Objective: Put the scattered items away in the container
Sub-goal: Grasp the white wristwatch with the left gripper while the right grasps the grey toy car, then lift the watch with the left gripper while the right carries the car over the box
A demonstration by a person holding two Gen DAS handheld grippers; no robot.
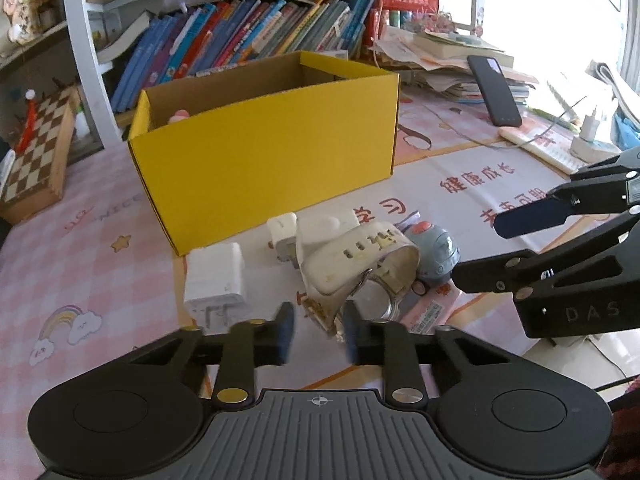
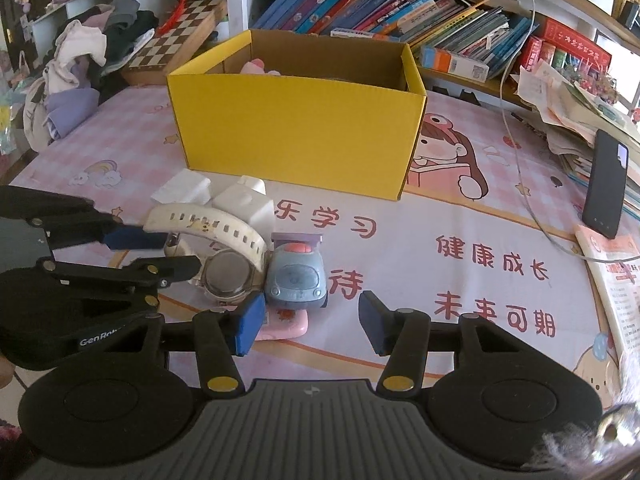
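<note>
A yellow cardboard box [image 1: 272,160] [image 2: 296,136] stands open on the pink mat, with a pink toy [image 2: 254,67] inside. In front of it lies a cluster: a white watch [image 1: 360,256] [image 2: 208,228], a blue-grey toy car [image 1: 436,252] [image 2: 296,280], a white charger [image 1: 216,280] [image 2: 182,190], white plug adapters [image 1: 284,236] [image 2: 244,204] and a pink card [image 2: 284,322]. My left gripper [image 1: 319,330] [image 2: 160,250] is shut on the watch's strap end. My right gripper [image 2: 312,320] [image 1: 478,254] is open, just short of the toy car.
A black phone [image 1: 494,92] [image 2: 606,184] leans on paper stacks at the right, with a white cable nearby. A chessboard [image 1: 36,160] [image 2: 172,40] sits left of the box. Books line the shelf behind. A clothes pile [image 2: 80,68] lies far left.
</note>
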